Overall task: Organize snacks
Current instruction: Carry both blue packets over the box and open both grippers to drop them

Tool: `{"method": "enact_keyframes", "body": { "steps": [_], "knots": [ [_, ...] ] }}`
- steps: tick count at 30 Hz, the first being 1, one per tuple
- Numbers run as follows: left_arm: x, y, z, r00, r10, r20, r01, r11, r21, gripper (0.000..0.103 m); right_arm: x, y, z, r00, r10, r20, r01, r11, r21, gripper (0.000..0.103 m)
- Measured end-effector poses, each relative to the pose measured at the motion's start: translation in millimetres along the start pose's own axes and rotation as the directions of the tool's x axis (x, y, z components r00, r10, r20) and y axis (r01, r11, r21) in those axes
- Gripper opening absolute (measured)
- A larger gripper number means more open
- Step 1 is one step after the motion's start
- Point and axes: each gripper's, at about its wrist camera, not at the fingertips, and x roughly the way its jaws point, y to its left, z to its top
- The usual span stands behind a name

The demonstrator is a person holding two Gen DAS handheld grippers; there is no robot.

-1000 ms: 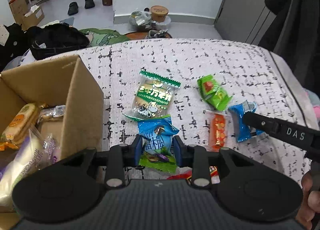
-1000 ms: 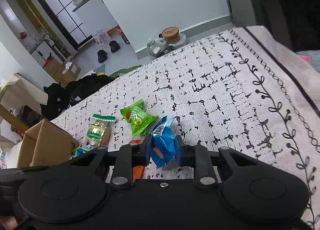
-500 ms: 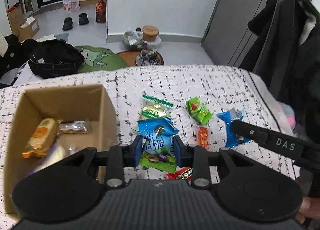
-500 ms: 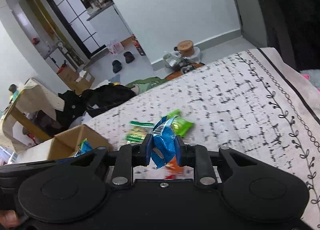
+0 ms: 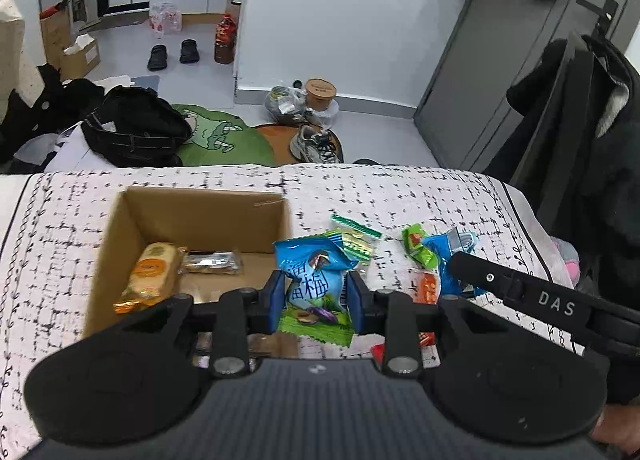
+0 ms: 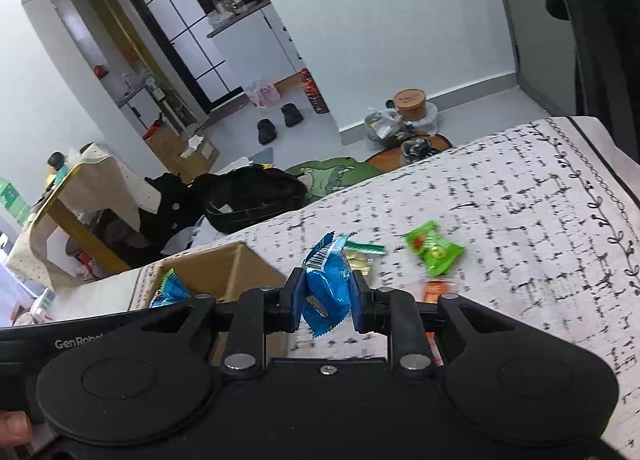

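My left gripper (image 5: 315, 296) is shut on a blue-and-green plum snack packet (image 5: 314, 284), held in the air at the right rim of the open cardboard box (image 5: 200, 205). In the box lie an orange-yellow cake pack (image 5: 154, 272) and a clear-wrapped bar (image 5: 212, 262). My right gripper (image 6: 326, 296) is shut on a blue snack packet (image 6: 326, 286), raised above the patterned cloth, right of the cardboard box (image 6: 236, 264). The left gripper's packet (image 6: 170, 288) shows at that view's left. On the cloth lie a green-striped packet (image 5: 354, 236), a green candy (image 6: 434, 250) and an orange packet (image 5: 428, 286).
The patterned cloth (image 5: 360, 187) ends at a far edge, with the floor beyond holding a black bag (image 5: 136, 129), a green mat (image 5: 218, 137) and a shoe (image 5: 314, 143). Dark coats (image 5: 592, 131) hang at the right. A red wrapper (image 5: 378, 350) peeks out under the left gripper.
Both grippers have risen with their packets and shifted toward the box. More of the box's inside and the room beyond shows now. Both grips stay as they were.
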Motion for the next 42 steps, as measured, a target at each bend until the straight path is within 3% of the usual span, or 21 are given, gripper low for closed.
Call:
{"method": "enact_keyframes", "body": {
  "steps": [22,27,31,38,40,42],
  "knots": [
    [-20,79,-7,0.997,0.069,0.027,-0.066,0.993,-0.103,0.032,18,77,-9,0.997,0.067,-0.03,-0.07,0.994,-0.078,0.023],
    [-14,90,-3,0.999,0.038,0.016,-0.036,0.994,-0.102,0.033,28,88,-9,0.996,0.077,-0.034,-0.08,0.993,-0.084,0.023],
    [-15,92,-3,1.0,0.017,0.023,-0.015,0.996,-0.085,0.039,34,95,-11,0.996,0.083,-0.045,-0.087,0.992,-0.095,0.023],
    [-17,107,-5,0.999,0.042,0.014,-0.039,0.99,-0.134,0.04,38,101,-11,0.994,0.098,-0.055,-0.103,0.99,-0.097,0.024],
    [-18,109,-6,0.999,0.048,0.013,-0.045,0.989,-0.14,0.041,40,103,-9,0.991,0.123,-0.055,-0.128,0.988,-0.091,0.03],
    [-18,110,-7,0.999,0.05,0.011,-0.048,0.988,-0.147,0.043,39,104,-7,0.991,0.125,-0.04,-0.128,0.988,-0.087,0.053]
  ]
}}
